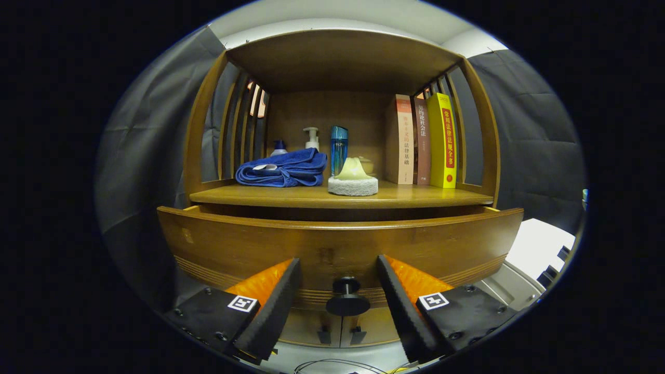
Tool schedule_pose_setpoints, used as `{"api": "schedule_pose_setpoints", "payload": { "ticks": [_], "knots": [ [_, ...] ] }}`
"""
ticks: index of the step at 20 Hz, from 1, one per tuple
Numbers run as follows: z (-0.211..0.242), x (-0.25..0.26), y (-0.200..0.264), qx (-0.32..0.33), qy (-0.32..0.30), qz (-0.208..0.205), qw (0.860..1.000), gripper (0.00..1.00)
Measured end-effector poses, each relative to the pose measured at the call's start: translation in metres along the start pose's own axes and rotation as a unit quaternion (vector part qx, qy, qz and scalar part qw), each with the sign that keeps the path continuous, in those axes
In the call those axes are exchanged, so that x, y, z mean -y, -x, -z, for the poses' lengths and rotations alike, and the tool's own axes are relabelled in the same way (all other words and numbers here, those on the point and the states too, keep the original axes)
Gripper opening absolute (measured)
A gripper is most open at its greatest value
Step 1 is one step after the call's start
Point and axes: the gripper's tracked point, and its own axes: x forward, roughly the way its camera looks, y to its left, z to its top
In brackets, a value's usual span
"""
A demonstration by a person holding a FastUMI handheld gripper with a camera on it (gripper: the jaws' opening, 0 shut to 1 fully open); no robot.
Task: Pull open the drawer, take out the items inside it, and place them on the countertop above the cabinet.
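Observation:
A wooden cabinet stands ahead with its drawer pulled out toward me. The drawer's round dark knob sits between my fingers, untouched by either. My gripper is open, its fingers spread wide on each side of the knob. The drawer's inside is hidden behind its front panel. On the countertop above lie a folded blue towel and a pale sponge on a white pad.
Behind the towel stand a pump bottle and a blue bottle. Three books lean upright at the countertop's right end. A shelf roof and slatted side walls enclose the countertop. Small cabinet doors sit below the drawer.

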Motion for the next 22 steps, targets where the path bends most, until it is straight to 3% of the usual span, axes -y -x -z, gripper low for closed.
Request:
{"api": "schedule_pose_setpoints", "payload": {
  "ticks": [13, 22],
  "knots": [
    [0.002, 0.0, -0.053, -0.014, 0.004, 0.002, 1.0, 0.97],
    [-0.008, -0.008, -0.044, -0.01, -0.01, -0.001, 1.0, 0.98]
  ]
}}
